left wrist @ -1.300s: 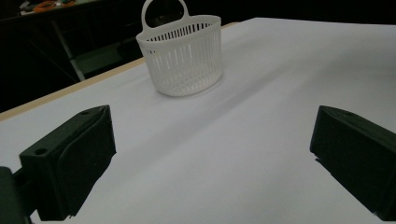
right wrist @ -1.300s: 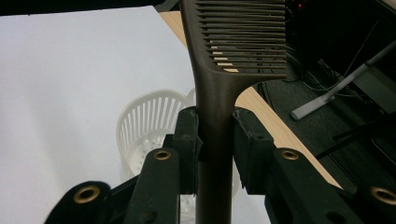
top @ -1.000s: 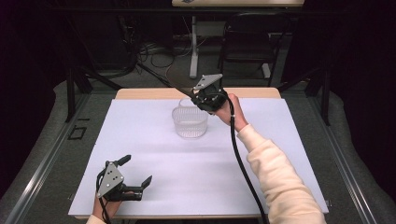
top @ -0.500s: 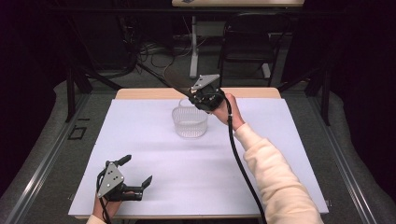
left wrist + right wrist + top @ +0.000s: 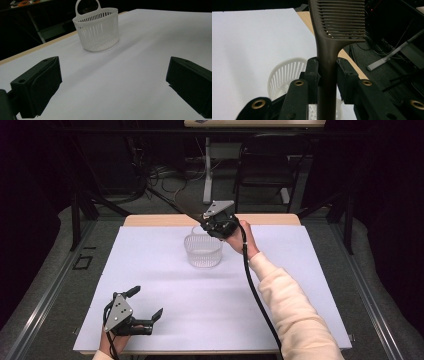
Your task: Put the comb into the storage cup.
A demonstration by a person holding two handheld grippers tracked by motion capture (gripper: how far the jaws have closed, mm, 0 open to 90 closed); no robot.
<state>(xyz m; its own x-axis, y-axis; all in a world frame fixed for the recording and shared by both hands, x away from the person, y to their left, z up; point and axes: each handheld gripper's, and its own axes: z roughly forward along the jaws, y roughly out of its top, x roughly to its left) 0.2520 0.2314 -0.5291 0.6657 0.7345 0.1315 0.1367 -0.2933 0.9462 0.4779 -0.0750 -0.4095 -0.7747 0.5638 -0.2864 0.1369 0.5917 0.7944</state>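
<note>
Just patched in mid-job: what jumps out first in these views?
The right gripper, raised at the table's far edge, is clamped on the handle of a dark brown comb whose teeth point away over the floor. Just below it stands a white slatted plastic basket on the white table cover. The left gripper sits open at the near left corner, holding nothing.

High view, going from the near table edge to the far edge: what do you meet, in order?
left gripper → white basket → right gripper, clamped on a dark comb that reaches out beyond the table.
</note>
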